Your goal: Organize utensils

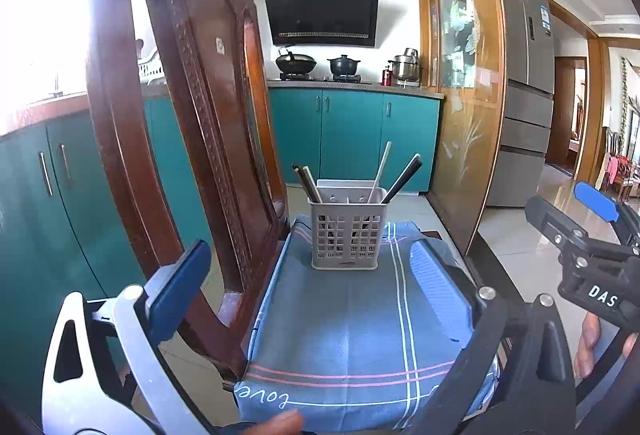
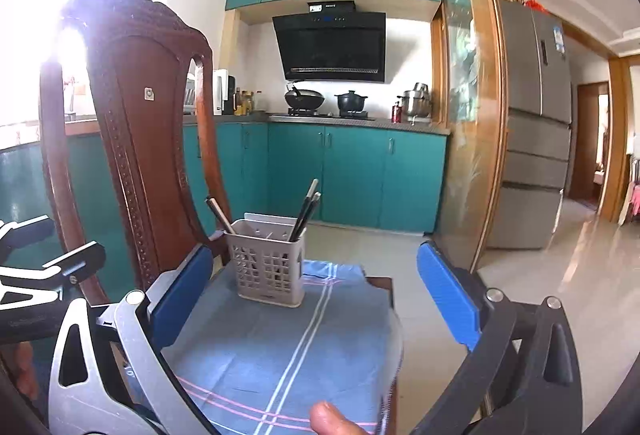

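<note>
A grey slotted utensil holder (image 1: 346, 235) (image 2: 266, 271) stands upright at the far end of a blue striped cloth (image 1: 352, 327) (image 2: 276, 339) spread over a chair seat. Several chopsticks (image 1: 402, 179) (image 2: 306, 207), dark and pale, lean out of it to both sides. My left gripper (image 1: 308, 291) is open above the cloth, short of the holder, with nothing between its blue pads. My right gripper (image 2: 316, 299) is also open and empty, to the right of the left one, and shows at the right edge of the left wrist view (image 1: 576, 215). The left gripper (image 2: 56, 247) appears at the left edge of the right wrist view.
The carved wooden chair back (image 1: 200, 123) (image 2: 136, 139) rises close on the left of the holder. A person's fingertip (image 1: 280, 423) (image 2: 332, 419) shows at the bottom edge. Behind are teal cabinets (image 1: 352, 135), a stove with pots (image 1: 320, 65), a glass door (image 1: 468, 83) and a fridge (image 1: 524, 87).
</note>
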